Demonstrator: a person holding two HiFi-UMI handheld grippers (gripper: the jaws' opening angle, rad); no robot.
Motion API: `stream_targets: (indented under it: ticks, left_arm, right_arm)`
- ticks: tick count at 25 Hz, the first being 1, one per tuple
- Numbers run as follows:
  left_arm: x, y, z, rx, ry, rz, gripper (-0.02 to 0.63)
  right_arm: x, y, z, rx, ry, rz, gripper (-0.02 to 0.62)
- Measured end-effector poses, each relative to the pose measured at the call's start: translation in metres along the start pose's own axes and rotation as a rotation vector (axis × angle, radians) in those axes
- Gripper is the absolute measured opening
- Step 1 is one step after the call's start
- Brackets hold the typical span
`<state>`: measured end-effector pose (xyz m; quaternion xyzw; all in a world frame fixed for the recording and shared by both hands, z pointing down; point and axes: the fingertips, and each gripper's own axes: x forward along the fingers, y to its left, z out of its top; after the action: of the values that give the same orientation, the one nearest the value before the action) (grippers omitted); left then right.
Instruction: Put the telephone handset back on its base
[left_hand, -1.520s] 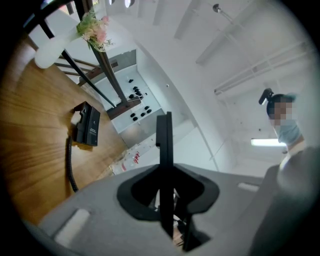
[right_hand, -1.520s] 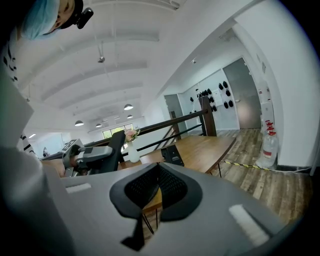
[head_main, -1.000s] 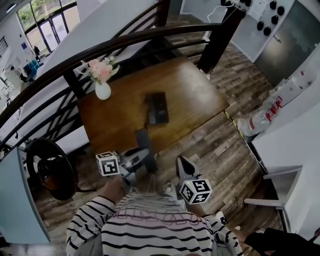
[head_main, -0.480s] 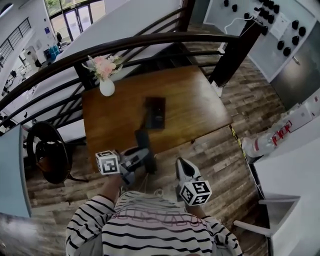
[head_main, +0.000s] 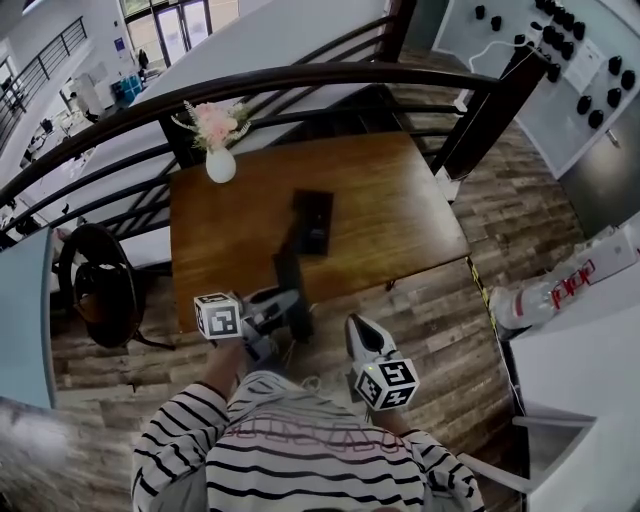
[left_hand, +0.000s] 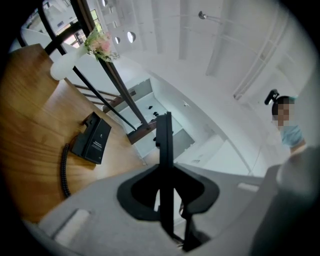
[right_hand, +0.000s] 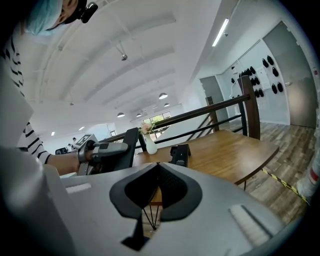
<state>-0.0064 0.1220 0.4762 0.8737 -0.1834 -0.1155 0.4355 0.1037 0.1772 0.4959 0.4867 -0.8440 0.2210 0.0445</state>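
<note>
The black telephone base (head_main: 313, 222) lies in the middle of the brown wooden table (head_main: 400, 200), and also shows in the left gripper view (left_hand: 92, 137) and in the right gripper view (right_hand: 179, 155). My left gripper (head_main: 288, 303) is shut on the black handset (head_main: 291, 285), which stands upright over the table's near edge, apart from the base. In the left gripper view the handset (left_hand: 164, 150) sits edge-on between the jaws. A coiled cord (left_hand: 64, 170) runs from the base towards it. My right gripper (head_main: 357, 328) is shut and empty, off the table to the right (right_hand: 157, 165).
A white vase of pink flowers (head_main: 220, 160) stands at the table's far left corner. A dark railing (head_main: 300, 80) runs behind the table. A round black chair (head_main: 100, 295) is left of the table; a white counter (head_main: 590, 380) is at the right.
The head view has swung and both grippers have travelled along with the person by the table's near edge. The handset stays in the left gripper; the right stays shut.
</note>
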Motion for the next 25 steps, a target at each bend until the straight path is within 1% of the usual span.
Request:
stream_targets:
  ticks: [3, 8, 14, 25]
  left_arm:
    - [0.009, 0.009, 0.005, 0.010, 0.015, -0.017, 0.075]
    - [0.019, 0.031, 0.022, -0.016, 0.051, -0.035, 0.077]
    - [0.032, 0.062, 0.053, -0.024, 0.090, -0.056, 0.075]
    - [0.031, 0.117, 0.115, -0.056, 0.187, -0.113, 0.075]
  right_arm:
    - [0.009, -0.005, 0.002, 0.001, 0.005, -0.010, 0.002]
    - [0.034, -0.008, 0.014, 0.005, 0.005, -0.037, 0.002]
    - [0.077, -0.016, 0.031, 0.009, 0.002, -0.060, 0.002]
    - [0.158, -0.012, 0.052, 0.023, 0.005, -0.117, 0.002]
